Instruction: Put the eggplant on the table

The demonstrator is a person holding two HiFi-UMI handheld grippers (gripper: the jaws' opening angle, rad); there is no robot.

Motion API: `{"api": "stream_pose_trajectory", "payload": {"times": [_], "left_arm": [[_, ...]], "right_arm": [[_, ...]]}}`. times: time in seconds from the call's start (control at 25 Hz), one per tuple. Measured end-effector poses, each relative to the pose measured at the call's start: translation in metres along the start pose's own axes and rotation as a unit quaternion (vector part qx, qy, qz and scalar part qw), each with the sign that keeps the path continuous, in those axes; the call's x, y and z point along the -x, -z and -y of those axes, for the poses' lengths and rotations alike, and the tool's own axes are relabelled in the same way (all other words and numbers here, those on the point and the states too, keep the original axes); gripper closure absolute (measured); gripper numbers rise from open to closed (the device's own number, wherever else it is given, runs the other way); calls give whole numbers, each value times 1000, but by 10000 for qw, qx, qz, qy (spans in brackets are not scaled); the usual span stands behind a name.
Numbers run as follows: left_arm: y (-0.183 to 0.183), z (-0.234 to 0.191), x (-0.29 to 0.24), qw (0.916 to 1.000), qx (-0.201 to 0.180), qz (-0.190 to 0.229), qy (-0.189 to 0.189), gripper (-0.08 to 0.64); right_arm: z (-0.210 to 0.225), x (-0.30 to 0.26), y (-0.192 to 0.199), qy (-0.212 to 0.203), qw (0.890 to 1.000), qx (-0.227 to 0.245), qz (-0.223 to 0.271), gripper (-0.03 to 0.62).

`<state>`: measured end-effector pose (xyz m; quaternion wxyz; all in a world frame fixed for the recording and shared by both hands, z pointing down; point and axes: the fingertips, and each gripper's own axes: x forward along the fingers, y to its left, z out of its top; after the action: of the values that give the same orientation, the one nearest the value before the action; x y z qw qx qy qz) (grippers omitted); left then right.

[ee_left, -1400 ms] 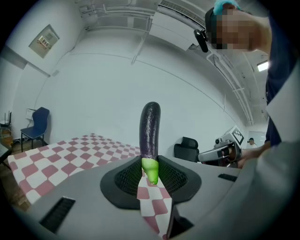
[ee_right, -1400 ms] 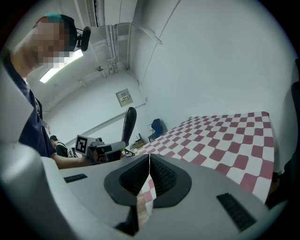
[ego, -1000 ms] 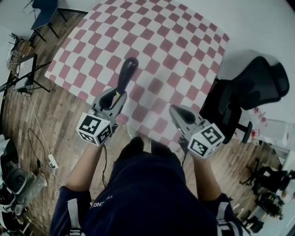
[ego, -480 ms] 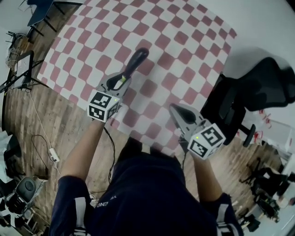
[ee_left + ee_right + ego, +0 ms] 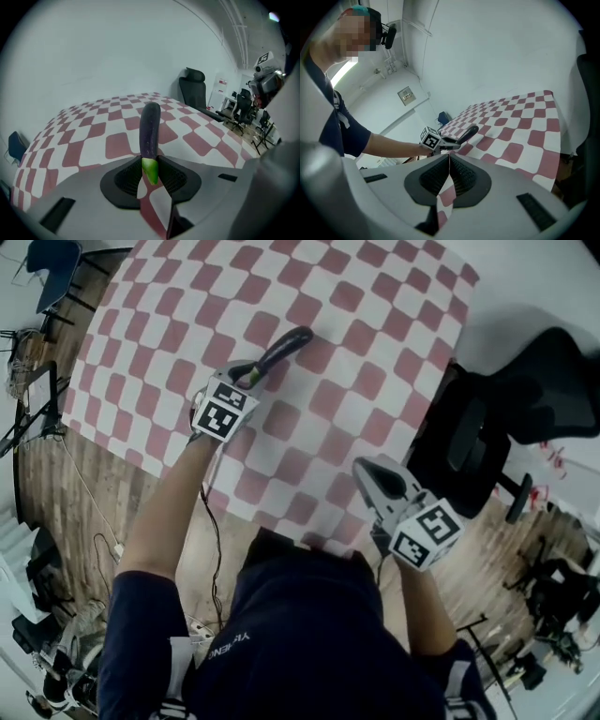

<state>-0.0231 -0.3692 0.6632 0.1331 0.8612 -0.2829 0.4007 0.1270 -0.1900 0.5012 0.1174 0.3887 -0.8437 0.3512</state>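
Left gripper view: my left gripper (image 5: 150, 163) clamps the eggplant (image 5: 150, 129) by its stem, length straight ahead over the table (image 5: 89, 143); right gripper (image 5: 449, 161) closed, empty.

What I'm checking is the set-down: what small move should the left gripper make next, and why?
Probably lower the left gripper slightly until the eggplant lies on the checkered table. Its jaws clamp the green stem end, and in the right gripper view the body seems just above the table.

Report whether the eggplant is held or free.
Held. The left gripper is shut on the eggplant at its green stem end; the body juts over the checkered table. Whether it rests there: cannot tell.
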Motion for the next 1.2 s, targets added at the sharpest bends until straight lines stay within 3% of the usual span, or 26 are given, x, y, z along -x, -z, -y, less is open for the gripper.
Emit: {"api": "stream_pose_trajectory", "payload": {"times": [0.28, 0.52, 0.64, 0.92, 1.2], "left_arm": [[9, 5, -28, 9967, -357, -720, 71, 433], [17, 7, -33, 9946, -434, -938, 46, 426], [16, 9, -32, 9947, -424, -936, 68, 365], [4, 15, 1, 9970, -464, -624, -45, 321], [-16, 35, 89, 9992, -146, 341, -176, 321]], "right_arm": [[15, 10, 6, 50, 9999, -124, -45, 575], [15, 15, 9, 41, 9998, -165, -45, 575], [14, 17, 9, 49, 9998, -172, -26, 575], [-2, 21, 0, -12, 9999, -20, 99, 575], [-34, 19, -18, -195, 9988, 311, 322, 575]]}}
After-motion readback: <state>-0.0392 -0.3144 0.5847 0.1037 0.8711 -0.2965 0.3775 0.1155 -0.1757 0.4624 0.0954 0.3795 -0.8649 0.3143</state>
